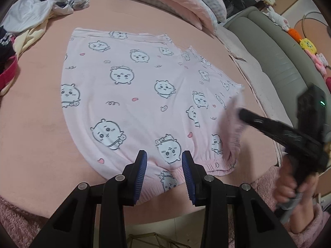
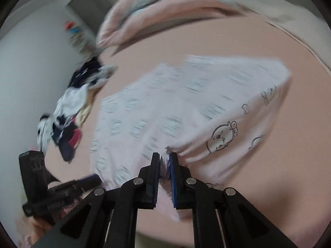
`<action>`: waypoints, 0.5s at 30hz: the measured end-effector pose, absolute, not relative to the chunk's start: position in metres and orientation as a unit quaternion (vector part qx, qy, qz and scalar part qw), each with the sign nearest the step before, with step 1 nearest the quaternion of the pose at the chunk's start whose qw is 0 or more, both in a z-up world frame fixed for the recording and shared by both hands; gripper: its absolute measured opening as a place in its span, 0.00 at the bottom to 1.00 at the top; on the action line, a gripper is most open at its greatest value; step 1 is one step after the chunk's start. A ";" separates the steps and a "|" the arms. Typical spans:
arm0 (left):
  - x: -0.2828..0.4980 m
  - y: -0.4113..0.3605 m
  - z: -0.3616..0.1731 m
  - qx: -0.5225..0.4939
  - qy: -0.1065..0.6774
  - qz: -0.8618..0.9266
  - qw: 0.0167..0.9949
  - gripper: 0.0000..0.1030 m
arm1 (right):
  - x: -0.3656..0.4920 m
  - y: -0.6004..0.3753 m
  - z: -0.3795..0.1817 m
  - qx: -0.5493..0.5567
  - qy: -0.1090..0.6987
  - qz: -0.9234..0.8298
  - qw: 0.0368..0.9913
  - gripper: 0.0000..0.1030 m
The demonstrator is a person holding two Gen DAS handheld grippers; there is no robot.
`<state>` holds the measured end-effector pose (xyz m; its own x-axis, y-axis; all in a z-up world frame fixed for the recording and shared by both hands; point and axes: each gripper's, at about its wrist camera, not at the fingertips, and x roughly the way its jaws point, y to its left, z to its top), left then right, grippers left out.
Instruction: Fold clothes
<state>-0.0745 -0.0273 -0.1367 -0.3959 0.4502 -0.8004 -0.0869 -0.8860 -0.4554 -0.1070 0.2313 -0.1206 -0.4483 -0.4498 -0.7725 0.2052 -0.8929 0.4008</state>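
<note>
Pinching pink shorts (image 2: 186,111) waistband — R gripper (image 2: 164,161) | L gripper (image 1: 164,157) jaws apart, holding nothing | bed (image 1: 41,113)

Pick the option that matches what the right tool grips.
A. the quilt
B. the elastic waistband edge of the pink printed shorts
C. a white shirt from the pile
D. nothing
B: the right tool is pinched shut on the gathered waistband of the pink printed shorts, lifting that corner.
</note>
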 end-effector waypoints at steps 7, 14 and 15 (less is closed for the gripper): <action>-0.086 -0.012 -0.135 -0.530 -0.186 0.799 0.214 0.31 | -0.115 0.221 -0.173 0.558 -0.153 -0.782 0.229 0.25; -0.112 0.054 -0.125 -0.520 -0.115 0.800 0.278 0.31 | -0.081 0.325 -0.158 0.476 -0.340 -0.791 0.179 0.42; -0.119 0.063 -0.129 -0.527 -0.098 0.798 0.276 0.31 | -0.080 0.330 -0.169 0.488 -0.339 -0.788 0.163 0.42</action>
<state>-0.1186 0.0627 -0.1293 -0.2935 0.5430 -0.7868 -0.3368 -0.8290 -0.4465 -0.0795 0.3297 -0.1689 -0.4706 -0.5878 -0.6580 -0.0737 -0.7170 0.6932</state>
